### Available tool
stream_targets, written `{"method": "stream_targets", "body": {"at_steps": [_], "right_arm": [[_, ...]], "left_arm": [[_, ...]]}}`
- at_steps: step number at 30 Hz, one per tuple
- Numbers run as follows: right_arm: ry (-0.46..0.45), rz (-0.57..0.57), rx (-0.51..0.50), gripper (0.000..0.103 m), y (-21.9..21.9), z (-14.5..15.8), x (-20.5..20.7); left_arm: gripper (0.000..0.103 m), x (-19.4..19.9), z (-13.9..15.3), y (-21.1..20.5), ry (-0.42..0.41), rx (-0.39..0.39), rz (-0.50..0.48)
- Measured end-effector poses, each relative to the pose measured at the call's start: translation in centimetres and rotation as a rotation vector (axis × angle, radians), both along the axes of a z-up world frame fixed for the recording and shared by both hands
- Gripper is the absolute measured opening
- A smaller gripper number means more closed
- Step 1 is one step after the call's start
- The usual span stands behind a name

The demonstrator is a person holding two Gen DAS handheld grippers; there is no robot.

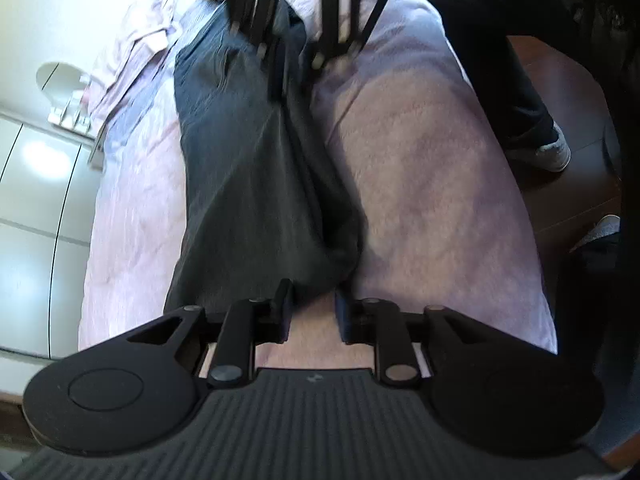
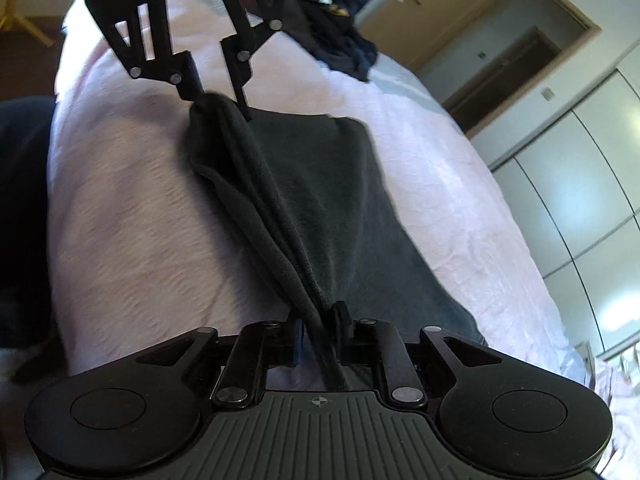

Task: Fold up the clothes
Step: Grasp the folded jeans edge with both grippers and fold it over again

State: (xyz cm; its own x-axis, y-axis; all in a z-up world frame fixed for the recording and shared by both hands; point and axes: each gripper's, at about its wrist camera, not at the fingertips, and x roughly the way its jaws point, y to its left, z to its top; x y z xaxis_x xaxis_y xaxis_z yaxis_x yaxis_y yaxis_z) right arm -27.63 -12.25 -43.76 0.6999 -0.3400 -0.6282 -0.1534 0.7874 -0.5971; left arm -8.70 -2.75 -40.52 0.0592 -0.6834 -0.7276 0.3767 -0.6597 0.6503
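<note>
Right claw (image 2: 318,334): pinching one end of the dark grey fleece garment (image 2: 320,200).
Left claw (image 1: 312,310): pinching its opposite end.
Garment: on the pink bedspread (image 2: 132,220) near its edge, one edge lifted.
Long axis: claw to claw.

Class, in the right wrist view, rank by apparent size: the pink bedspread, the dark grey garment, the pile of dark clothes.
1. pink bedspread
2. dark grey garment
3. pile of dark clothes, though it lies farther off, so its true size is unsure.
</note>
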Motion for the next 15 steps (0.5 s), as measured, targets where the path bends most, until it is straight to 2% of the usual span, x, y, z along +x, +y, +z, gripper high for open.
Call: {"method": "stream_targets", "body": {"at_steps": [2, 3, 4, 7, 11, 15], "right_arm": [[0.001, -0.009, 0.031, 0.018, -0.3, 0.7, -0.8], [-0.001, -0.017, 0.056, 0.021, -0.7, 1.1, -1.2], [-0.007, -0.030, 0.085, 0.029, -1.0, 1.5, -1.6], [-0.062, -0.091, 0.201, 0.044, -2.1, 3.4, -2.8], [-0.118, -0.139, 0.297, 0.047, -1.5, 5.8, -0.8], [-0.142, -0.104, 0.351, 0.047, 1.8, 6.8, 4.3]], "left_arm": [[0.024, 1.3, 0.7, 0.3, 0.020, 0.017, 0.053], [0.027, 1.8, 0.7, -0.2, 0.004, -0.010, 0.061], [0.033, 2.3, 0.6, -0.7, -0.012, -0.037, 0.069], [0.035, 3.9, 0.3, -2.3, -0.059, -0.118, 0.093], [0.039, 6.0, -0.1, -4.4, -0.125, -0.223, 0.117], [0.042, 7.0, -2.7, -7.0, -0.185, -0.268, 0.001]]}}
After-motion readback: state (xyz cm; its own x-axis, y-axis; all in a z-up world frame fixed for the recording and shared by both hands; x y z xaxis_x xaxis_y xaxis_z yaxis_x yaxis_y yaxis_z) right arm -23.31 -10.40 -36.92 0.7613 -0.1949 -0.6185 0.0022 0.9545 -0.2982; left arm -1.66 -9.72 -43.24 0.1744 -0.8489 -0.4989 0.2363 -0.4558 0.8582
